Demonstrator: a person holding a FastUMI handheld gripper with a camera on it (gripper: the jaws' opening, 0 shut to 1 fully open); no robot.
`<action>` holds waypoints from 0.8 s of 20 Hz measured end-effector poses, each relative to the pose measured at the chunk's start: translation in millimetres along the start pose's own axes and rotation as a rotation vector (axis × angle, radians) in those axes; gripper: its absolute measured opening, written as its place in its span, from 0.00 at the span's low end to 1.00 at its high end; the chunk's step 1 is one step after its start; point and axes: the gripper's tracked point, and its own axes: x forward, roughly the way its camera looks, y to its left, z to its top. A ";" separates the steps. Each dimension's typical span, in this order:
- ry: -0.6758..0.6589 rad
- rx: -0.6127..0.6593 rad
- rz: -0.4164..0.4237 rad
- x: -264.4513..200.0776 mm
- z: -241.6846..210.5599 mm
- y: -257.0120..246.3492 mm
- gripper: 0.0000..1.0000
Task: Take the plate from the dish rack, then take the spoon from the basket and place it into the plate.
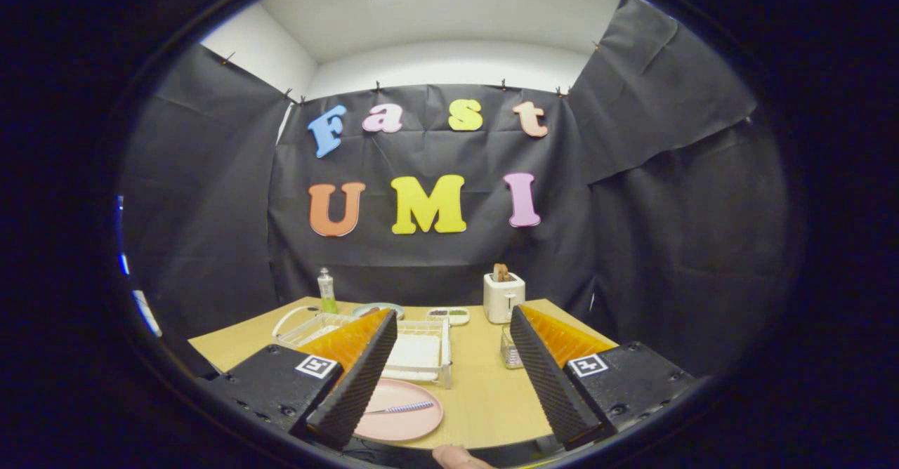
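A pink plate (404, 413) lies flat on the wooden table (484, 392) near its front edge, partly behind my left finger. A spoon (400, 407) with a blue-and-white handle rests on the plate. Just beyond the plate stands the white wire dish rack (421, 346) with a white tray inside. My gripper (449, 367) is open above the table's front, its orange-and-black fingers spread wide with nothing between them. A white wire basket (309, 325) sits to the left of the rack, beyond the left finger.
At the back of the table stand a green bottle (326, 291), a round dish (378, 309), a small divided tray (449, 314) and a white toaster (503, 297) with bread in it. A small clear container (510, 352) stands by my right finger. A person's fingertip (456, 456) shows at the table's front edge.
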 end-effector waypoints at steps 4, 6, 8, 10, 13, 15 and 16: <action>0.018 0.007 0.010 -4.7 -1.7 -0.1 1.00; 0.025 0.002 0.015 -5.1 -2.6 0.3 1.00; 0.027 -0.004 0.019 -4.7 -3.1 2.6 1.00; 0.031 -0.015 0.019 -3.6 -5.1 3.4 1.00; 0.037 -0.021 0.027 -3.8 -7.0 5.9 1.00; 0.033 -0.022 0.008 -2.6 -7.0 0.7 1.00; 0.035 -0.022 0.007 -2.1 -8.6 1.2 1.00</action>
